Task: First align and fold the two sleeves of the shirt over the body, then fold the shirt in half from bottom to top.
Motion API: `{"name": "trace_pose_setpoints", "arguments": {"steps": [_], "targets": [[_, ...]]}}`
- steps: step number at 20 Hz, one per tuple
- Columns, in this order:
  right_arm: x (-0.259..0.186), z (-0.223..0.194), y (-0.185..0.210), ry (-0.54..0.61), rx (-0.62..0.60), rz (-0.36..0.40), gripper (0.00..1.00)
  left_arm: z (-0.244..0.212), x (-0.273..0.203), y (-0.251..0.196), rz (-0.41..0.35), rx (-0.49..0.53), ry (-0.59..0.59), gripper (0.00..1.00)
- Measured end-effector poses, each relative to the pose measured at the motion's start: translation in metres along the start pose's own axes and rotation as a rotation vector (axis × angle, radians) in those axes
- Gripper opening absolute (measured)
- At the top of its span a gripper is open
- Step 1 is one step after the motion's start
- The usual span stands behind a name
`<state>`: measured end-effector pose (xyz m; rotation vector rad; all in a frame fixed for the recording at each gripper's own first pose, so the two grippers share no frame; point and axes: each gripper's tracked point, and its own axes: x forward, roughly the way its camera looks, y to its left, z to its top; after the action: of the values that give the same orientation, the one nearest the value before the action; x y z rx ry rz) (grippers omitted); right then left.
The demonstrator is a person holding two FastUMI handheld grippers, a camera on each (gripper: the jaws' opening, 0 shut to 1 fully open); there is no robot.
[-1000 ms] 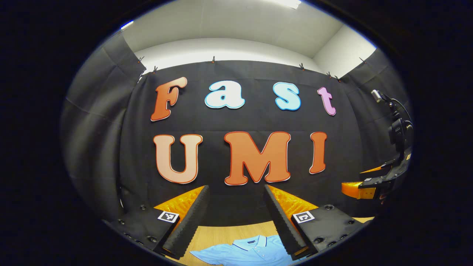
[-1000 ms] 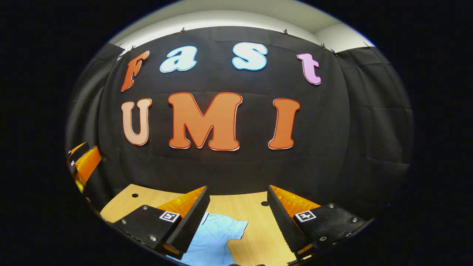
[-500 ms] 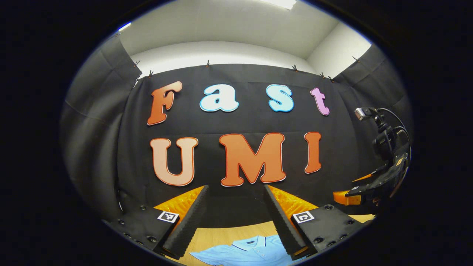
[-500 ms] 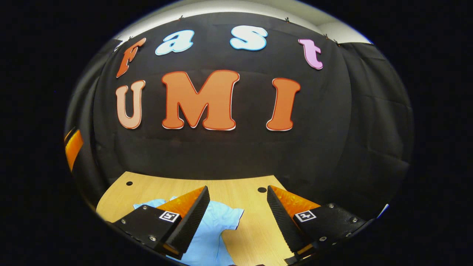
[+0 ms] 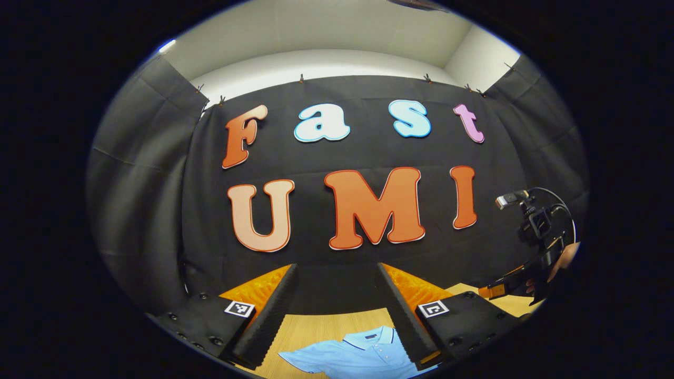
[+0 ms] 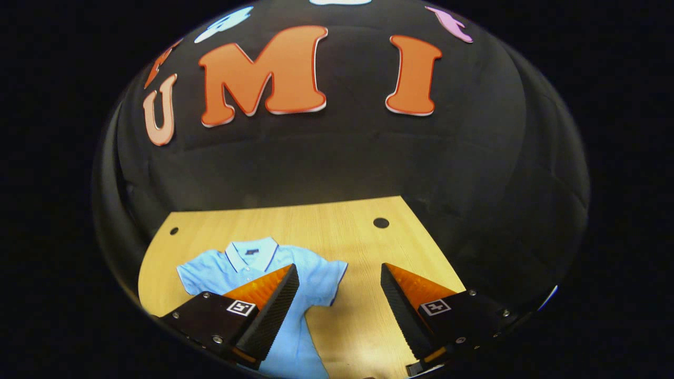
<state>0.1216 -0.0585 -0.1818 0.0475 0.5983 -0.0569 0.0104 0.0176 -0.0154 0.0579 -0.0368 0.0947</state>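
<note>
A light blue shirt (image 6: 253, 273) lies flat on the wooden desk (image 6: 358, 237), collar toward the far edge and both short sleeves spread out to the sides. It sits toward the desk's left side, with bare wood open along the right edge and before the far edge. The right gripper (image 6: 339, 302) hangs above the shirt's right sleeve, fingers spread and holding nothing. The left gripper (image 5: 337, 310) hovers above the collar (image 5: 368, 337), fingers likewise spread apart.

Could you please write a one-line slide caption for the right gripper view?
Open right claw above a light blue polo shirt lying flat, sleeves unfolded, on the wooden table.
</note>
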Motion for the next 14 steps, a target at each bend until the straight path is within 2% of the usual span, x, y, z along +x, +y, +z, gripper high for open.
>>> {"name": "trace_pose_setpoints", "arguments": {"steps": [5,10,14], "targets": [[0.063,-0.035,0.007,0.189,-0.034,0.05,0.98,-0.015,0.006,-0.002,0.051,0.046,0.081,0.96],[0.112,-0.058,0.018,0.318,-0.055,0.089,0.98,-0.026,0.009,-0.013,0.092,0.072,0.138,0.97],[0.145,-0.078,0.016,0.406,-0.057,0.087,0.97,-0.032,0.003,-0.012,0.141,0.101,0.18,0.97]]}}
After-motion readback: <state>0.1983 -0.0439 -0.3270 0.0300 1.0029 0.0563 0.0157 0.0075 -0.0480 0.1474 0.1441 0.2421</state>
